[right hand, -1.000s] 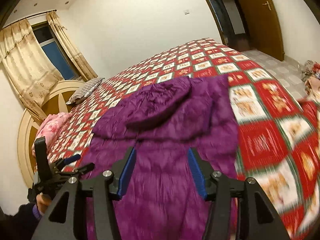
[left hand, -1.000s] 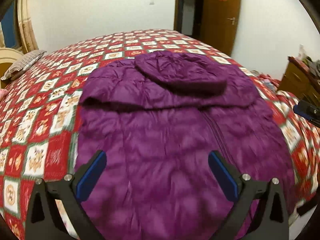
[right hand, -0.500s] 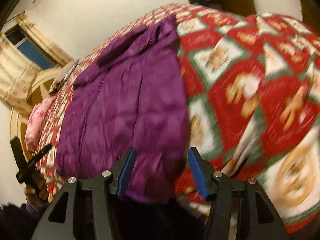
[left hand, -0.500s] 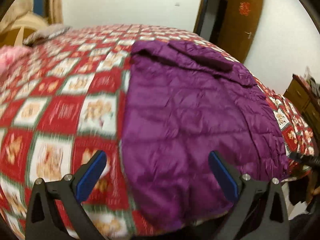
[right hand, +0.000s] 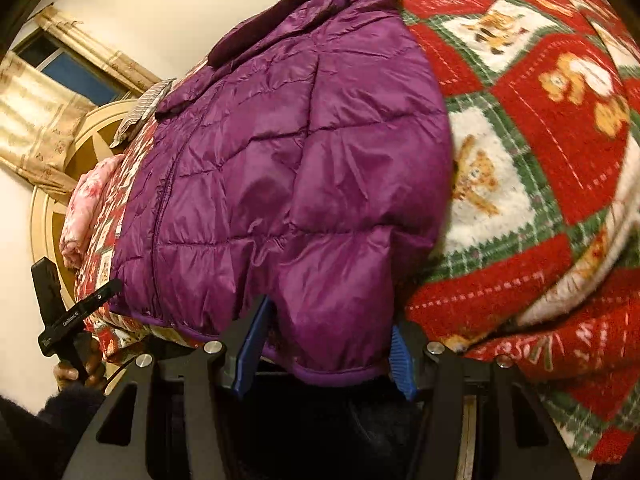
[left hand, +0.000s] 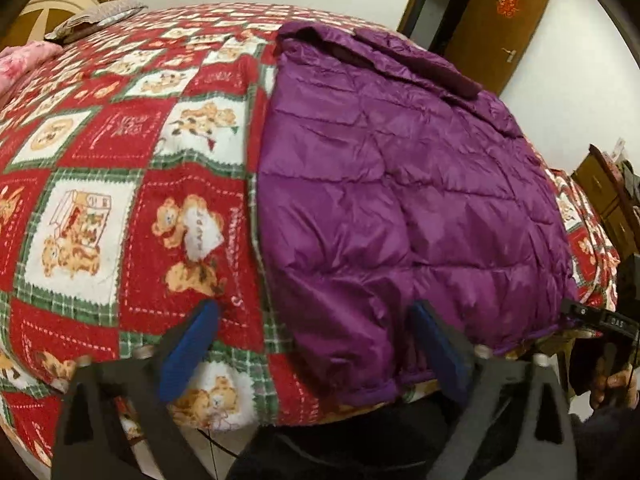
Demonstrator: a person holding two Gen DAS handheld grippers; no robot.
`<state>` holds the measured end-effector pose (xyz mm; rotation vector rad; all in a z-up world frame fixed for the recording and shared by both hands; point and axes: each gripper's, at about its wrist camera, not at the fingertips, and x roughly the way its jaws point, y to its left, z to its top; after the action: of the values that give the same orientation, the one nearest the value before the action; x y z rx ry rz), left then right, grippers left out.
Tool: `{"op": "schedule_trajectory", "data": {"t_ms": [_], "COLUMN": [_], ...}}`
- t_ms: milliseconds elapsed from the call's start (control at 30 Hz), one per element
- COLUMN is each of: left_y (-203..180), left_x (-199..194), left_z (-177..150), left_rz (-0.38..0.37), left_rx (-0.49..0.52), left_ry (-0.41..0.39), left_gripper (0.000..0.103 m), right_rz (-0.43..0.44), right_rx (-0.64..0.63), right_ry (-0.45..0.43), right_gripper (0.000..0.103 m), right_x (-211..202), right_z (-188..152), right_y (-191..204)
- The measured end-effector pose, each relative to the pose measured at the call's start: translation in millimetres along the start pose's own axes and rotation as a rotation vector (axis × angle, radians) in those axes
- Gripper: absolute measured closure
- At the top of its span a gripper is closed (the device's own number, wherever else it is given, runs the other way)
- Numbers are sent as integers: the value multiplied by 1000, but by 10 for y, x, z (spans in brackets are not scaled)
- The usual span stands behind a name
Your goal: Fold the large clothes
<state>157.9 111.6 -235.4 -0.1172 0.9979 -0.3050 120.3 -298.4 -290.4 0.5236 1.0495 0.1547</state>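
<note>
My left tool [left hand: 316, 344] hangs over the foot edge of the bed, its jaws closing but not yet pressing on anything; the near left corner of the purple quilted jacket [left hand: 400, 200] lies between the blue pads [left hand: 188, 348], along with a strip of the red bear-patterned blanket [left hand: 120, 220]. The jacket is spread flat on that blanket, its hood [left hand: 420, 64] toward the far end of the bed and its hem draped over the near edge.

My right tool [right hand: 324, 356] is at the jacket's other near corner. Its jaws stand about half apart, and the hem corner hangs down between the pads [right hand: 250, 348]; the fabric fills the gap and looks to touch both of them, but I cannot tell whether it is truly pinched.

In the right wrist view, my left tool [right hand: 68, 312] shows at the far side of the hem, held in my hand [right hand: 78, 368]. In the left wrist view, my right tool [left hand: 600, 320] sits just beside the hem's right corner.

A grey pillow [left hand: 96, 16] and a pink bundle [right hand: 88, 208] lie near the headboard [right hand: 68, 160].
</note>
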Motion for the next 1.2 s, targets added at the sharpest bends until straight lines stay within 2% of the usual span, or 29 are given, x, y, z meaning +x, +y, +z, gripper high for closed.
{"op": "schedule_trajectory", "data": {"t_ms": [33, 67, 100, 133, 200, 300, 400, 600, 867, 1067, 1200], "left_y": [2, 10, 17, 35, 66, 13, -88, -208, -305, -314, -306], "left_x": [-8, -16, -20, -9, -23, -107, -235, -515, -885, -1123, -1417], "left_z": [7, 13, 18, 28, 33, 43, 99, 257, 410, 433, 463], "left_rz": [-11, -12, -17, -41, -89, -108, -125, -172, -225, -263, -294], "left_rx": [2, 3, 7, 3, -23, -8, 26, 55, 88, 94, 102], "left_ry": [1, 1, 2, 12, 17, -8, -50, -140, -254, -303, -357], "left_gripper": [33, 40, 64, 84, 87, 92, 93, 94, 96, 96, 96], "right_rz": [4, 8, 7, 7, 27, 77, 153, 236, 289, 330, 352], "right_rx": [-9, -26, -59, -72, -93, -95, -90, -116, -135, -113, -117], "right_ry": [1, 3, 8, 12, 5, -15, -63, -152, -220, -283, -316], "right_gripper": [49, 54, 71, 76, 84, 88, 90, 90, 91, 92, 92], "right_x": [5, 11, 12, 23, 7, -63, -211, -490, -724, -970, -1179], "right_z": [15, 25, 28, 49, 62, 101, 166, 310, 397, 438, 476], "right_y": [25, 59, 103, 132, 176, 208, 242, 403, 518, 504, 502]}}
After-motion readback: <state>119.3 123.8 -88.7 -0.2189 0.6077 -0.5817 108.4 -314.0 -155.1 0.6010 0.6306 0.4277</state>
